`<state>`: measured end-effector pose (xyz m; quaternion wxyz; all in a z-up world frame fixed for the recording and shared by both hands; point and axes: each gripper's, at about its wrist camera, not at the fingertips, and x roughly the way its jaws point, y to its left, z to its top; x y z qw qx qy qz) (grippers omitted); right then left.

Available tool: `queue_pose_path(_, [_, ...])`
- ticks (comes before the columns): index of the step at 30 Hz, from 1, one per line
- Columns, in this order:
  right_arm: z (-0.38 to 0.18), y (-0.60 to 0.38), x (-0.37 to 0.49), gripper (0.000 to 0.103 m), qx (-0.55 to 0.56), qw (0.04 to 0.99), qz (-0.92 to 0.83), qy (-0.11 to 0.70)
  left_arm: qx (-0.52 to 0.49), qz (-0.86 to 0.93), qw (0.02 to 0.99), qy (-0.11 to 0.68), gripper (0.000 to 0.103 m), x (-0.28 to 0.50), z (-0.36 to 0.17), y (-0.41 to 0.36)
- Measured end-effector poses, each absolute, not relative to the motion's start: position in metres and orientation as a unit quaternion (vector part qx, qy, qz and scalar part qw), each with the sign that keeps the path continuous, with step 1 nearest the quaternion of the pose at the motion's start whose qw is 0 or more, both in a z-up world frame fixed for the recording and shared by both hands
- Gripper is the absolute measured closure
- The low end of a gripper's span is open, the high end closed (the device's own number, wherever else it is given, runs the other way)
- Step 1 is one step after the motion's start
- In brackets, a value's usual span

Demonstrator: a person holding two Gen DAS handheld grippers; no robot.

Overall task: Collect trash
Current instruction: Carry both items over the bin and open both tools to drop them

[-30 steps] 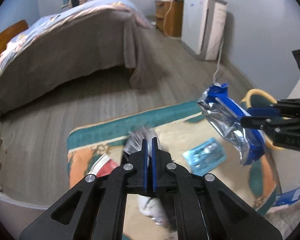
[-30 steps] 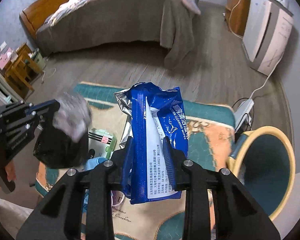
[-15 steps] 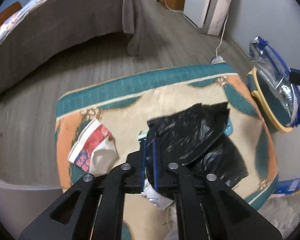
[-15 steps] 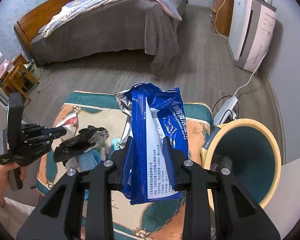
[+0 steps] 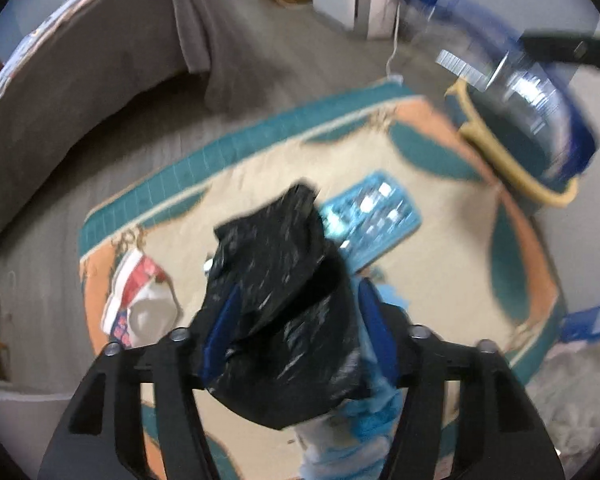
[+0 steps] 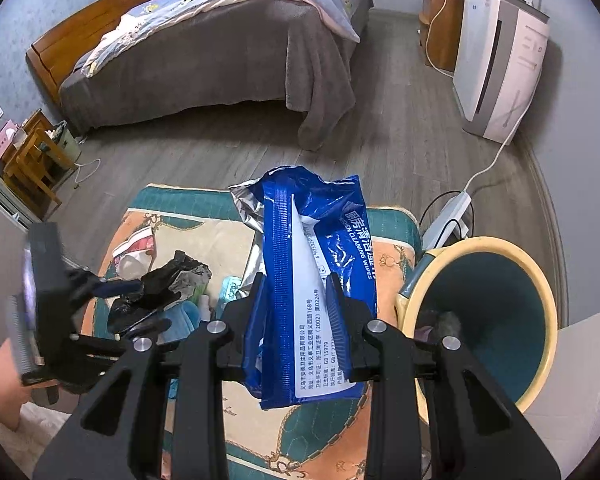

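Note:
My right gripper (image 6: 296, 292) is shut on a blue wipes packet (image 6: 320, 264), held above the rug just left of the yellow-rimmed teal bin (image 6: 488, 316). The packet also shows blurred over the bin (image 5: 512, 148) in the left wrist view (image 5: 540, 92). My left gripper (image 5: 296, 320) has its jaws apart, with a crumpled black plastic bag (image 5: 280, 320) lying loose between them. From the right wrist view the left gripper (image 6: 132, 304) is low over the rug with the black bag (image 6: 168, 280) in it.
On the patterned rug (image 5: 452, 264) lie a red and white paper cup (image 5: 136, 300), a blue blister pack (image 5: 372, 216) and light blue trash (image 5: 364, 432). A bed (image 6: 220, 48), a white air purifier (image 6: 500, 68) and a power strip (image 6: 448, 216) stand around.
My left gripper's jaws have opened from shut around the black bag, and it has dropped toward the rug. My right gripper has carried the blue packet closer to the bin.

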<state>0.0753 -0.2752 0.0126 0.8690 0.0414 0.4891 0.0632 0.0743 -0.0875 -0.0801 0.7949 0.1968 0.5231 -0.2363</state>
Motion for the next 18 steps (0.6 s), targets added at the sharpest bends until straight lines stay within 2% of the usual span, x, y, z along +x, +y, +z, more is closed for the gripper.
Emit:
queue_pose_path(1, [0.013, -0.276, 0.075, 0.073, 0.041, 0.869, 0.063, 0.489, 0.2, -0.231, 0.793, 0.527, 0.075, 0.076, -0.083, -0.085])
queue_pose_path(3, [0.015, -0.276, 0.073, 0.073, 0.039, 0.87, 0.063, 0.488, 0.201, -0.219, 0.799, 0.523, 0.087, 0.079, -0.081, -0.08])
queue_pose_path(6, [0.02, -0.281, 0.069, 0.073, 0.04, 0.872, 0.062, 0.484, 0.194, -0.212, 0.821, 0.493, 0.092, 0.08, -0.058, -0.073])
queue_pose_path(12, [0.028, -0.305, 0.063, 0.073, 0.053, 0.875, 0.044, 0.48, 0.146, -0.23, 0.867, 0.417, 0.093, 0.071, 0.006, -0.077])
queue_pose_path(18, [0.029, -0.36, 0.06, 0.073, 0.102, 0.876, 0.006, 0.472, 0.111, -0.287, 0.866, 0.395, 0.093, 0.055, 0.03, -0.124])
